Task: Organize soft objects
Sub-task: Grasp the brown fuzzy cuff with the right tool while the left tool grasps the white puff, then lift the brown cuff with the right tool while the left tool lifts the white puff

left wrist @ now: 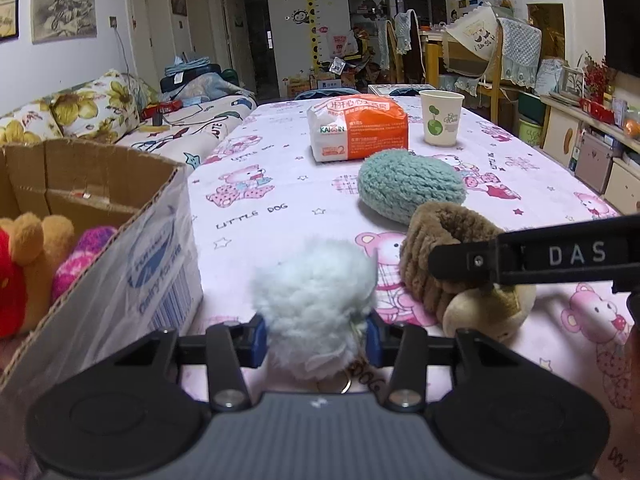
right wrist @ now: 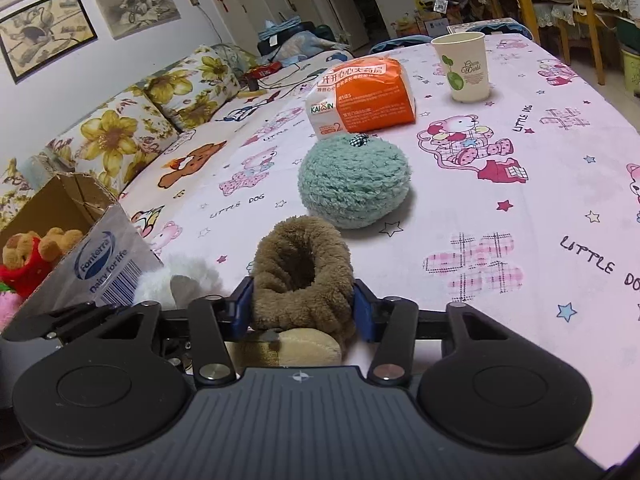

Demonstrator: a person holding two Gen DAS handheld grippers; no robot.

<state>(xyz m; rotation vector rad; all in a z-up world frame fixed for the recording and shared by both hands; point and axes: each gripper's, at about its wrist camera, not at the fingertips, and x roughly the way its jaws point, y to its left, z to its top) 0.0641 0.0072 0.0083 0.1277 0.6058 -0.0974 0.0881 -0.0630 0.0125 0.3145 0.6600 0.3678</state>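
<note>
— So what's on the counter [right wrist: 500, 208]?

— Pink cloth all over it, printed with bears, stars and "LITTLE DOG". Far end: an orange-and-white packet [left wrist: 358, 128] and a paper cup [left wrist: 441, 117] beside it. Nearer, a teal knitted ball [right wrist: 354, 182] sits apart from the rest.

— And the claws?

— Left claw [left wrist: 316, 336] is narrowed on a pale fluffy toy [left wrist: 314, 300] at the near edge, blue pads pressed into its fur. Right claw [right wrist: 303, 312] pinches a brown plush piece [right wrist: 302, 276] with a hollow top; a tan part lies under it.

— The box?

— Cardboard box [left wrist: 120, 240] on the left, open, just beside the fluffy toy. A bear in red [left wrist: 24, 264] and something pink are inside.

— Room?

— Sofa with yellow-flower cushions [right wrist: 120, 128] along the left wall, framed pictures above, a giraffe height chart by the doorway, cluttered shelves and chairs at the back.
</note>
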